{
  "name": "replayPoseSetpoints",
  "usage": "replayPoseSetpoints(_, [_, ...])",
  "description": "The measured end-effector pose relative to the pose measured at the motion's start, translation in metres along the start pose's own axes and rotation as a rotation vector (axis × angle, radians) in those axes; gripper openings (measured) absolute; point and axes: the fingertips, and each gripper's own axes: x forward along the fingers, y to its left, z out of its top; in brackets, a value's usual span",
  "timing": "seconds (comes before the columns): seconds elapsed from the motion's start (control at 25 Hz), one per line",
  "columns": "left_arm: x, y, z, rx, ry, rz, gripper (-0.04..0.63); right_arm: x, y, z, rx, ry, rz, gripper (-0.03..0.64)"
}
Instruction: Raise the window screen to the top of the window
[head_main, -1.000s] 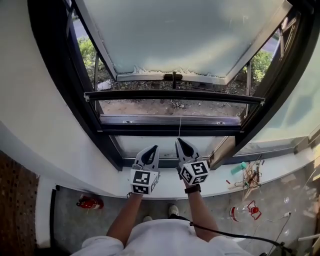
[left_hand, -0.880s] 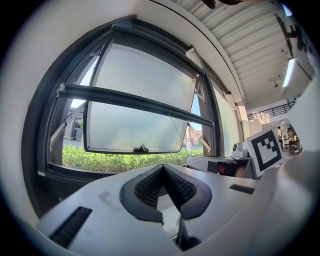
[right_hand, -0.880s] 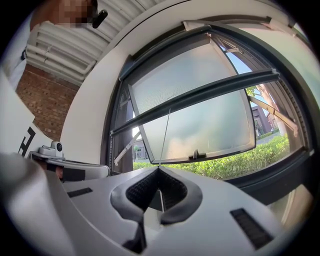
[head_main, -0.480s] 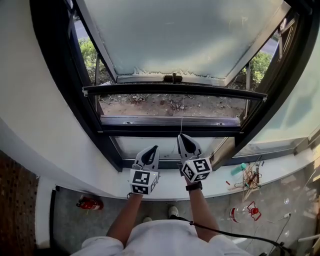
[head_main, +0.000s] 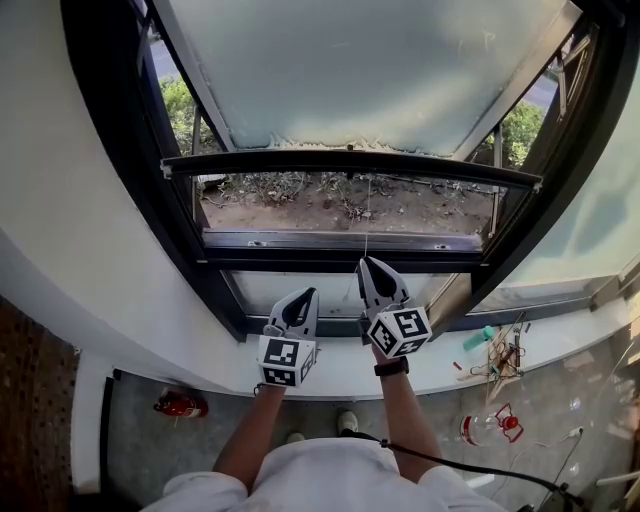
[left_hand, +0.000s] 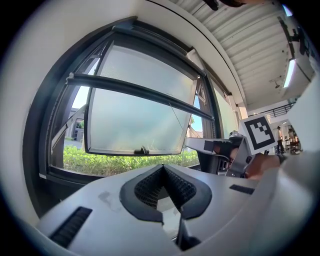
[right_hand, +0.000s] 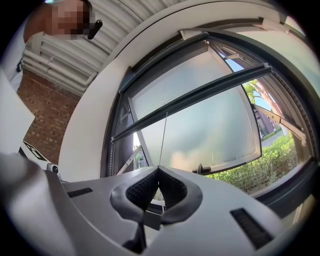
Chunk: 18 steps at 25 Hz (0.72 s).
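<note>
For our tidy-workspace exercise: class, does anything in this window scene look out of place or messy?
The window itself looks sound. The clutter is lower right: a teal container lies on the white ledge beside a tangle of wires, and a clear bottle lies on the floor.

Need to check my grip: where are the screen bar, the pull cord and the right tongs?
screen bar (head_main: 350, 160), head view, middle of the dark bar.
pull cord (right_hand: 163, 140), right gripper view, stretch above the tips.
right tongs (head_main: 366, 262), head view, closed tips pinching the cord.
</note>
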Motion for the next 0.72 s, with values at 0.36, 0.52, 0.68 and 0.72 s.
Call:
replayPoseSetpoints(0.36, [0.004,-0.001,0.007,0.005,-0.011,0.007,0.000,0.008,0.001,0.038,-0.009,-0.069,0.034,0.002])
replayPoseSetpoints(0.52, [0.007,0.001,0.018,0.002,-0.033,0.014,0.000,0.019,0.005,0.073,-0.074,-0.109,0.055,0.002])
replayPoseSetpoints(0.68, [0.012,0.002,0.028,0.014,-0.049,0.018,0.000,0.027,0.003,0.087,-0.114,-0.119,0.059,0.002])
replayPoseSetpoints(0.72, [0.014,0.002,0.030,0.018,-0.054,0.019,0.001,0.029,0.002,0.091,-0.116,-0.126,0.059,0.002])
